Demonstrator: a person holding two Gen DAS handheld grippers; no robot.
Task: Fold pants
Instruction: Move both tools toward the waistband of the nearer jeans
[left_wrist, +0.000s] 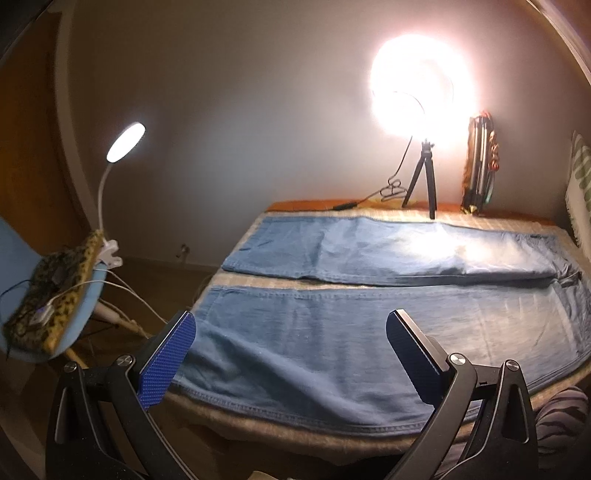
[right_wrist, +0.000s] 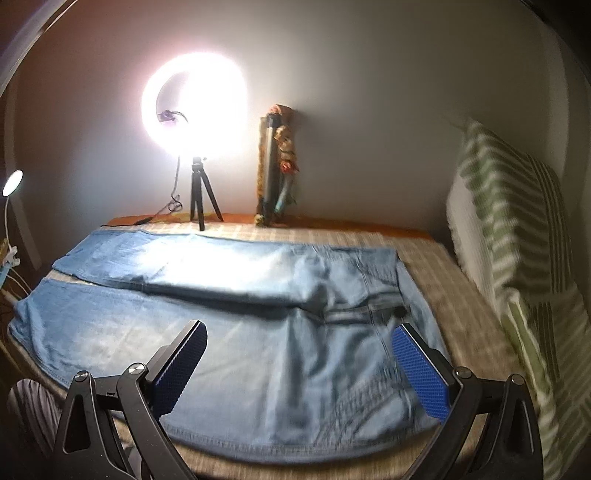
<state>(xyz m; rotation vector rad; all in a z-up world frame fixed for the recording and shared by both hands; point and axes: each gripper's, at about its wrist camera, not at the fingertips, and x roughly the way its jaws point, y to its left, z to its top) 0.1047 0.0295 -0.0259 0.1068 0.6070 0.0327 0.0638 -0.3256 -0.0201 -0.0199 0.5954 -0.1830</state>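
Pants (right_wrist: 229, 332) lie flat, waistband blurred beside right tool (right_wrist: 299, 354).

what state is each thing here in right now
jeans: spread flat, unfolded, legs apart
left gripper: open, empty
right gripper: open, empty
ring light: on
clip lamp: on

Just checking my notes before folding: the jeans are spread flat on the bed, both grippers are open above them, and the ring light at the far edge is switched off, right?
One thing is wrong: the ring light is switched on, glaring brightly in the right wrist view. The rest holds: the jeans lie spread flat on the bed, and the left gripper and right gripper are open above them.
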